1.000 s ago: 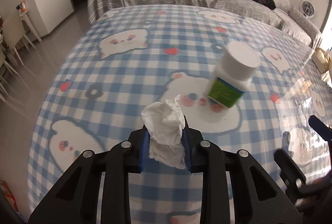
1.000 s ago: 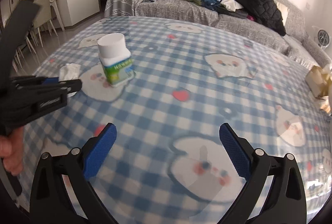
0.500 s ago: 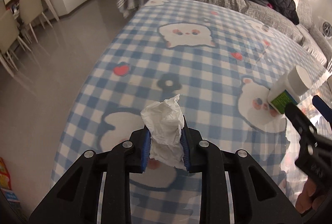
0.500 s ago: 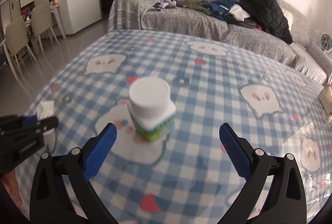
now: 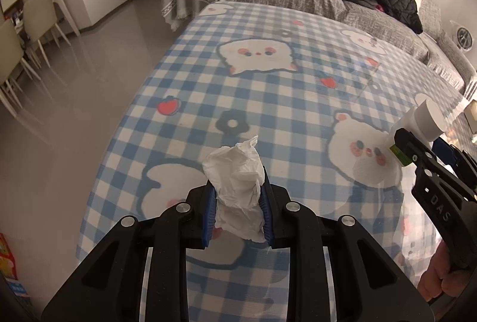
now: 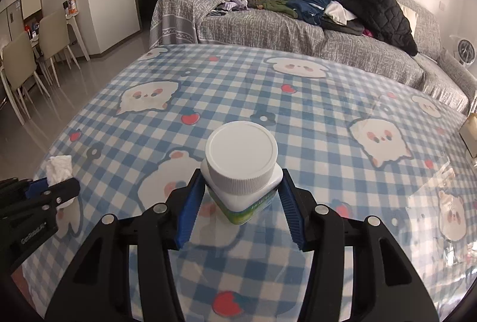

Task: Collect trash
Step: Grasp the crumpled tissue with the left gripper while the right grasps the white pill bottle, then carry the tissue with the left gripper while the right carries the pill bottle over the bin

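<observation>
A crumpled white tissue (image 5: 235,172) sticks up between the blue pads of my left gripper (image 5: 238,193), which is shut on it above the table's left part. The tissue (image 6: 59,166) and left gripper (image 6: 50,187) also show at the left edge of the right wrist view. A white bottle (image 6: 241,155) with a ribbed white cap and a green label stands upright on the checked tablecloth (image 6: 268,89). My right gripper (image 6: 241,190) is closing around it, and its pads touch the bottle's shoulders on both sides. The left wrist view shows that bottle (image 5: 426,119) at the far right, in the right gripper (image 5: 420,143).
A grey sofa (image 6: 298,32) strewn with clothes runs behind the table. Dining chairs (image 6: 53,32) stand on the shiny floor to the left. A brown paper object (image 6: 469,137) sits at the table's right edge. A hand (image 5: 441,277) grips the right tool.
The right gripper came up to the bottle and its jaws closed from wide open onto it. The left gripper carried the tissue leftward toward the table's edge.
</observation>
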Motion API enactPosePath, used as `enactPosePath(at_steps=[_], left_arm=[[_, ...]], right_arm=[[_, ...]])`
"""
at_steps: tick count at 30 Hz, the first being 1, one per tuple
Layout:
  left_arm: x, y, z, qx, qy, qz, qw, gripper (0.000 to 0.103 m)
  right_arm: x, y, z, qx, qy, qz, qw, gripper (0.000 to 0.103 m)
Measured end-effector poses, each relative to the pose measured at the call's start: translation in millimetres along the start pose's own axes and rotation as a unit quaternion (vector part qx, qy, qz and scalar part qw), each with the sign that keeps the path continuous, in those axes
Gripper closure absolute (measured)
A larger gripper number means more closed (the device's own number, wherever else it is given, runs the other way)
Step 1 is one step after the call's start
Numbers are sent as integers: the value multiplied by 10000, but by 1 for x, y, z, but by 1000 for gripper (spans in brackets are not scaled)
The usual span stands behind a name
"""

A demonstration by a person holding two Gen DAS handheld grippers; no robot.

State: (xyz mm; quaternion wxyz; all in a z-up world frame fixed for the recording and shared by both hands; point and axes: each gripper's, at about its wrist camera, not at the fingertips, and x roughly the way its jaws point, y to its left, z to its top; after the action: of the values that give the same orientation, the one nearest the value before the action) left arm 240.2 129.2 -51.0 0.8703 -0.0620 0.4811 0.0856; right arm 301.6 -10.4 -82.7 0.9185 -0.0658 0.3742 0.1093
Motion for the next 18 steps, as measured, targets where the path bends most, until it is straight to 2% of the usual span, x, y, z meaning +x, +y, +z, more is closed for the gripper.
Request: enactPosePath(at_steps=[9,15,18], left_arm=[[-16,-33,-12,143,-59,-327,9993,78],[-34,-53,-26,211,-97,-646,9976,78],[-46,-66,-36,389,-154,-688,9968,78]], right_arm=[[-42,-30,-18,240,-138,-51,9996,54],[-68,-49,-43,285,-111,-112,9995,54],[-81,-58,-57,338,-90,-138,9993,54]])
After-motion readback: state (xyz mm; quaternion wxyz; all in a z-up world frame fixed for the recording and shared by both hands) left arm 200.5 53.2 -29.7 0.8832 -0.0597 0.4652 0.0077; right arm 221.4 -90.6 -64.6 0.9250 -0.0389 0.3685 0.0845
